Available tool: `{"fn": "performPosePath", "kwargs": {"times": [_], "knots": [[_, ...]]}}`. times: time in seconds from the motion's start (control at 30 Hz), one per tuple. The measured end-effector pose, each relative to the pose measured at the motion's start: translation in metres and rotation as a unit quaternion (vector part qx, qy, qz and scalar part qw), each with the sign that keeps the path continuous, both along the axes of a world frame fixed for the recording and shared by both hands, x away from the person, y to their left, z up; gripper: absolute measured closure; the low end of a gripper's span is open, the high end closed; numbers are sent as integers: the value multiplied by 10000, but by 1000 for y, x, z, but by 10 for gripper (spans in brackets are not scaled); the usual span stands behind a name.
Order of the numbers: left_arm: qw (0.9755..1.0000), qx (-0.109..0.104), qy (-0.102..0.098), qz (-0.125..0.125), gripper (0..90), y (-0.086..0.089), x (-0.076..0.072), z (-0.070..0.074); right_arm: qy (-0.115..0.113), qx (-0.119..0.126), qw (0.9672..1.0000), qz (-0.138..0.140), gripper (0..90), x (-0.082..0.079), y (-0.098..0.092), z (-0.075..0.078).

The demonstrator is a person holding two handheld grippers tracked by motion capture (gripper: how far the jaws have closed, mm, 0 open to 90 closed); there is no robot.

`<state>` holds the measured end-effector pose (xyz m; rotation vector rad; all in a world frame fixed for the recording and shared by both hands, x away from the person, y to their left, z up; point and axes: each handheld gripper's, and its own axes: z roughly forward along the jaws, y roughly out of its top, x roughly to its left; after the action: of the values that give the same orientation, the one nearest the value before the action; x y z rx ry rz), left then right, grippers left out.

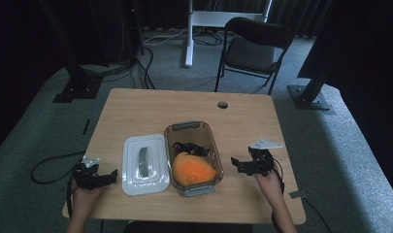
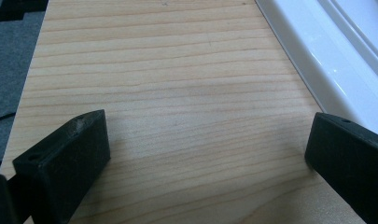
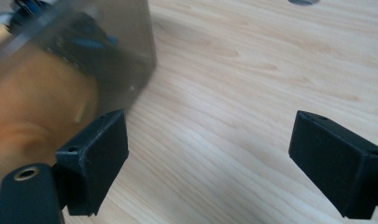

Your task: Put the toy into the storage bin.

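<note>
A clear plastic container [image 1: 214, 145] stands in the middle of the wooden table [image 1: 150, 107], holding an orange object [image 1: 191, 169] and a tangle of black cable [image 1: 190, 146]. Its white lid [image 1: 144, 164] lies flat just left of it, grey handle up. My left gripper [image 1: 101, 177] rests near the table's front left, jaws open, with the lid's rim [image 2: 326, 60] to its right. My right gripper [image 1: 238, 165] is right of the container, jaws open and empty, the container wall [image 3: 84, 60] beside its left jaw.
A round cable hole [image 1: 222, 104] sits near the table's far edge. Behind the table stand a dark chair [image 1: 254, 46], a white desk leg [image 1: 189, 34] and black frame posts [image 1: 310, 87]. Cables lie on the grey carpet [image 1: 53, 165] at left.
</note>
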<state>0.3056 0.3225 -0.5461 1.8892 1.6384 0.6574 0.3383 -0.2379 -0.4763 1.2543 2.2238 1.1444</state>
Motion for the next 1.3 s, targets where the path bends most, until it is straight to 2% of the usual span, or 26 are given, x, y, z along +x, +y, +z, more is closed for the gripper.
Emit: {"fn": "performPosePath", "kwargs": {"times": [0.23,0.5,0.63,0.83,1.0,1.3], "knots": [[10000,-1,-1,-1,3,0,0,0,88,-4,9999,-77,113,-6,-14,-15],[10000,0,-1,0,3,0,0,0,205,-249,9991,-275,113,-14,-28,-36],[10000,1,0,-1,3,0,0,0,209,-194,9990,-347,113,-17,-36,-43],[10000,0,-1,0,3,0,0,0,261,-288,9989,-255,113,-23,-40,-53],[10000,0,-1,0,3,0,0,0,308,-427,9981,-321,113,-27,-44,-62],[10000,1,0,-2,3,0,0,0,148,-617,9967,-512,113,-34,-44,-71]]}}
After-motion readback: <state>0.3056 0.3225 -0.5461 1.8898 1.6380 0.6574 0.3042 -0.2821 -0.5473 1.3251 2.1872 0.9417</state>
